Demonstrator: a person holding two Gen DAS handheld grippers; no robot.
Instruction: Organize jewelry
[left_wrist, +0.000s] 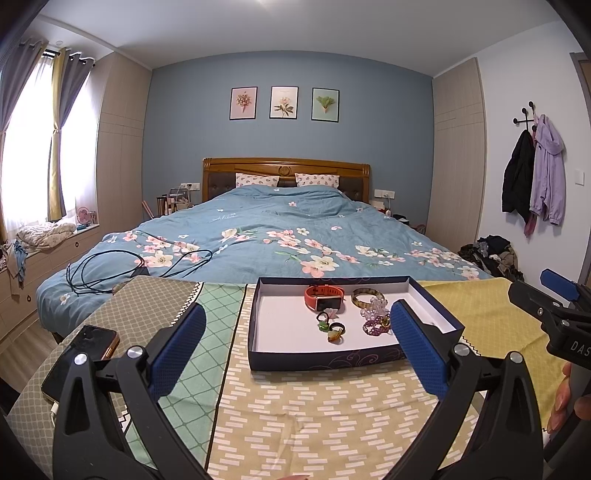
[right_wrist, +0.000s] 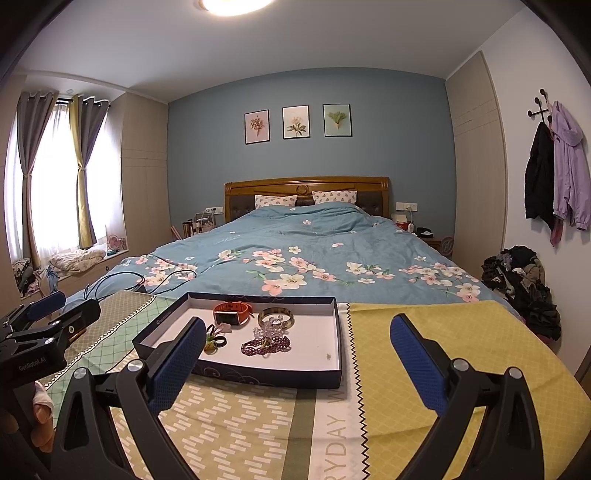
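A dark blue shallow box (left_wrist: 325, 360) (right_wrist: 273, 374) with a white floor sits on the patterned cloth at the foot of the bed. In it lie an orange smartwatch (left_wrist: 325, 296) (right_wrist: 233, 312), a brownish bangle (left_wrist: 367, 296) (right_wrist: 275, 316), a clear crystal piece (left_wrist: 375, 308) (right_wrist: 272, 328), a purple bead bracelet (left_wrist: 375, 326) (right_wrist: 266, 347) and small rings with green stones (left_wrist: 330, 328) (right_wrist: 214, 338). My left gripper (left_wrist: 298, 354) is open and empty, just in front of the box. My right gripper (right_wrist: 297, 363) is open and empty, its left finger over the box's near corner.
A black phone (left_wrist: 79, 360) lies on the cloth at the left. Black cables (left_wrist: 110, 269) lie on the blue floral duvet (left_wrist: 277, 236) beyond the box. The yellow cloth (right_wrist: 443, 332) spreads to the right. A clothes pile (right_wrist: 524, 284) sits by the right wall.
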